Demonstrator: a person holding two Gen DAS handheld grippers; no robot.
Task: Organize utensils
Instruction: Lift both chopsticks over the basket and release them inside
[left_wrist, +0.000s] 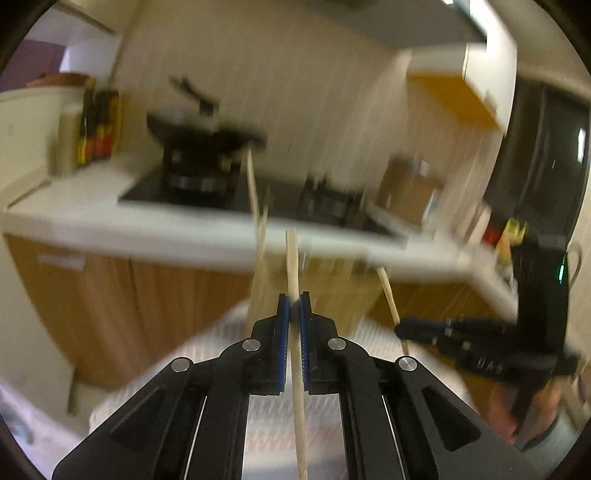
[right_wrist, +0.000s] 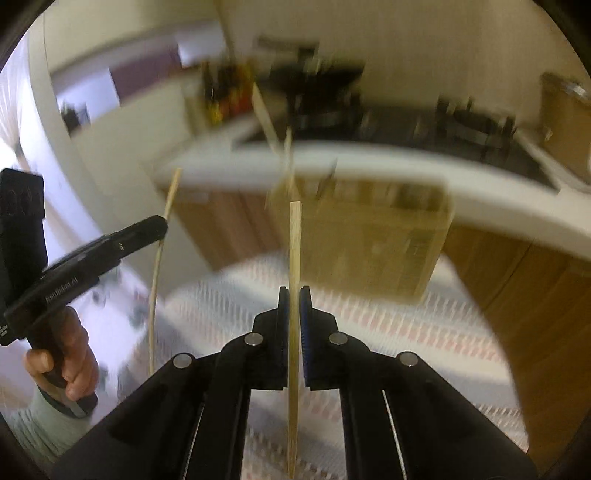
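My left gripper (left_wrist: 294, 300) is shut on a bamboo chopstick (left_wrist: 292, 258) that stands upright between its blue pads. My right gripper (right_wrist: 294, 291) is shut on a second bamboo chopstick (right_wrist: 294, 236), also upright. Each gripper shows in the other's view: the right one (left_wrist: 400, 326) with its chopstick (left_wrist: 388, 291), the left one (right_wrist: 162, 223) with its chopstick (right_wrist: 157, 266). Ahead stands a blurred wooden utensil box (right_wrist: 373, 236) holding other sticks (right_wrist: 264, 110); it also shows in the left wrist view (left_wrist: 332, 288). Both views are motion-blurred.
The box stands on a patterned cloth (right_wrist: 388, 332). Behind is a white kitchen counter (left_wrist: 147, 229) with a black stove (left_wrist: 192, 184) and a wok (left_wrist: 203, 133). Bottles (left_wrist: 98, 125) stand at its left; wooden cabinets (left_wrist: 110, 295) are below.
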